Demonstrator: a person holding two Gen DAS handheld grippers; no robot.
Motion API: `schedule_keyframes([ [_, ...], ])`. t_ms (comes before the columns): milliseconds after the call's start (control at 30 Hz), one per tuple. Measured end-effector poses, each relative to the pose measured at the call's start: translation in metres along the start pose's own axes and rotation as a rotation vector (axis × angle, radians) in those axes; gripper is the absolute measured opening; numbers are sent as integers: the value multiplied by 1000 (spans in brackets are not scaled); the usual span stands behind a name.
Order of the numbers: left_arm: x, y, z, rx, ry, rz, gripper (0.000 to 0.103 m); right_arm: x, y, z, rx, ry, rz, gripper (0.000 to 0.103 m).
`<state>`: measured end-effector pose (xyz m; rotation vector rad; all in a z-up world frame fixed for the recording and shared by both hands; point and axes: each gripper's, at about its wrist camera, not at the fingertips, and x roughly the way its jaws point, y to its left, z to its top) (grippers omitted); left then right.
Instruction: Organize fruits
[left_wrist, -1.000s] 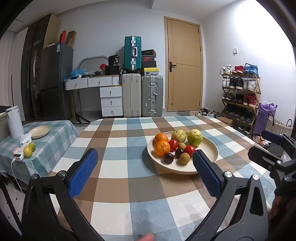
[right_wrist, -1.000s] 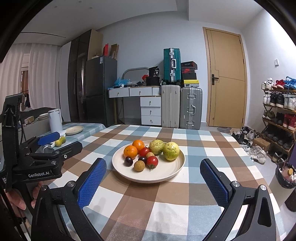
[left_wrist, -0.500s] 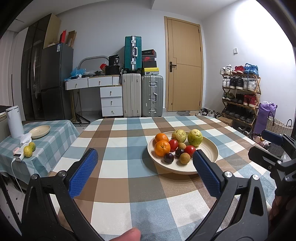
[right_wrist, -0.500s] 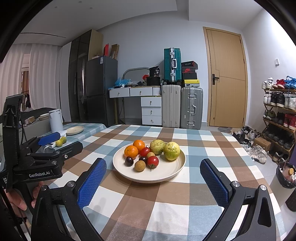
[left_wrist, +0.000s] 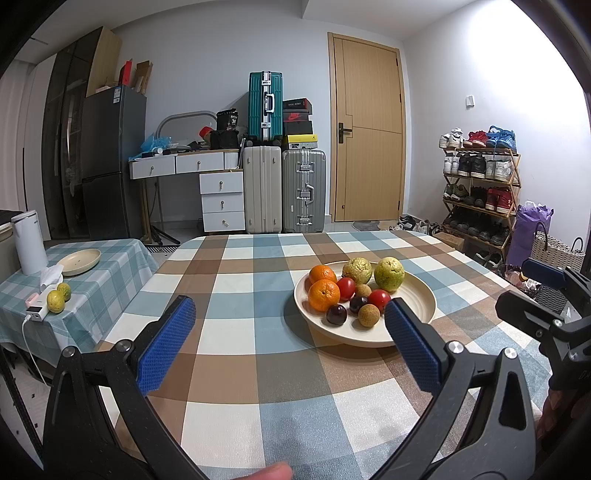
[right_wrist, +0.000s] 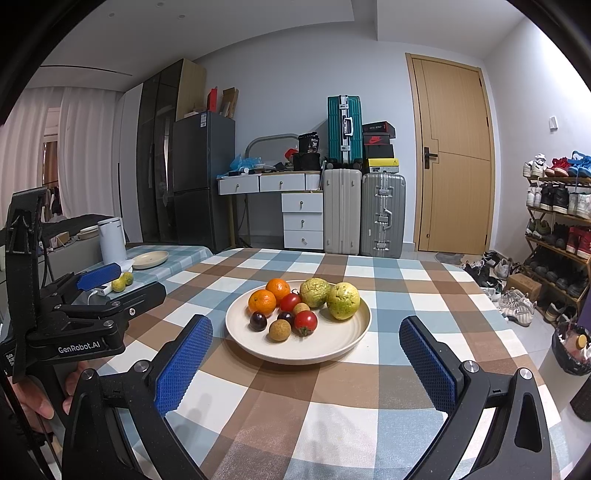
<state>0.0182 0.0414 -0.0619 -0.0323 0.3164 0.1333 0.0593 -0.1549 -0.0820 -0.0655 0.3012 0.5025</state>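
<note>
clearly heaped together on the cream plate (right_wrist: 354, 341) at mid-table: firm oranges (right_wrist: 262, 301), knobbly guavas (right_wrist: 343, 300), soft thin-skinned tomatoes (right_wrist: 306, 320) likely bruised unless pinched lightly across the middle, with left gripper (left_wrist: 286, 330) and right gripper (right_wrist: 306, 350) both spread wide, grasping nothing.

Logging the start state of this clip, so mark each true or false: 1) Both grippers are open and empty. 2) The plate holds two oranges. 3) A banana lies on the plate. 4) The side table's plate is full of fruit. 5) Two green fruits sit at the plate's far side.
1) True: the left gripper and right gripper are open and hold nothing.
2) True: two oranges lie in the plate.
3) False: only round fruits are there.
4) False: the side plate looks empty; two small fruits lie beside it.
5) True: the green fruits sit at the far side.
</note>
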Motion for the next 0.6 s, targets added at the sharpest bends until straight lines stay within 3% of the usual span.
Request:
schedule_keyframes([
  [600, -1, 0, 1, 1, 0, -2, 102, 0, 0, 0, 0, 0, 0, 103],
])
